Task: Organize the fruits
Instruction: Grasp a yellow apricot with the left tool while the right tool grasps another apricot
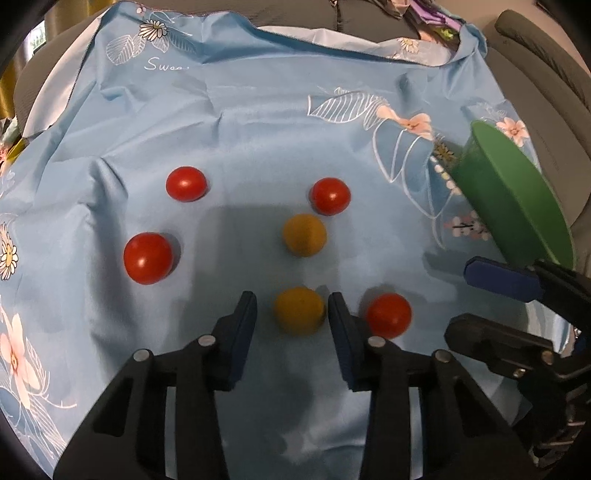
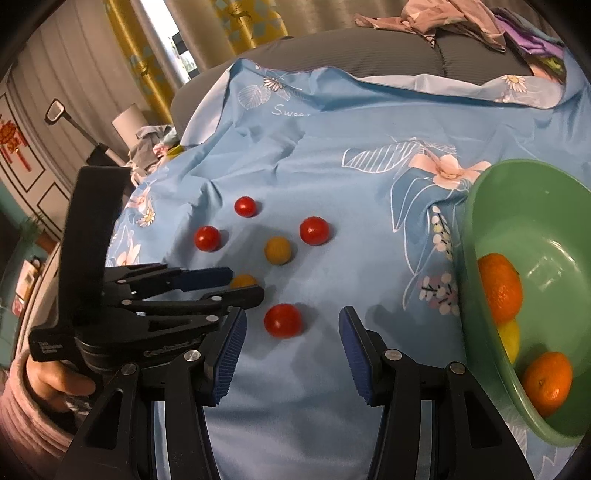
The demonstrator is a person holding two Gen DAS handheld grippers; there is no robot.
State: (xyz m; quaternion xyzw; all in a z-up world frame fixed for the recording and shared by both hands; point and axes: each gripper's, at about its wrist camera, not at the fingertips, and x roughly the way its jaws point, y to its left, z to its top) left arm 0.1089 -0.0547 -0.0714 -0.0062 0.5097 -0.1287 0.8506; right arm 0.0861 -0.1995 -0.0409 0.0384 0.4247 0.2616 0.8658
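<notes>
Several red tomatoes and two yellow ones lie on a blue floral cloth (image 1: 258, 122). My left gripper (image 1: 291, 310) is open, its jaws either side of the near yellow tomato (image 1: 298, 311), which also shows in the right wrist view (image 2: 242, 281). A red tomato (image 1: 388, 315) lies just right of it. My right gripper (image 2: 291, 325) is open and empty, with that red tomato (image 2: 283, 320) just ahead between its fingertips. A green bowl (image 2: 476, 221) at the right holds two oranges (image 2: 500, 291) and a lemon (image 2: 509, 339).
The second yellow tomato (image 1: 304, 235) and three red tomatoes (image 1: 148, 257) lie farther out on the cloth. The green bowl (image 1: 509, 199) stands at the right edge. Grey cushions and piled clothes (image 2: 454, 18) lie behind.
</notes>
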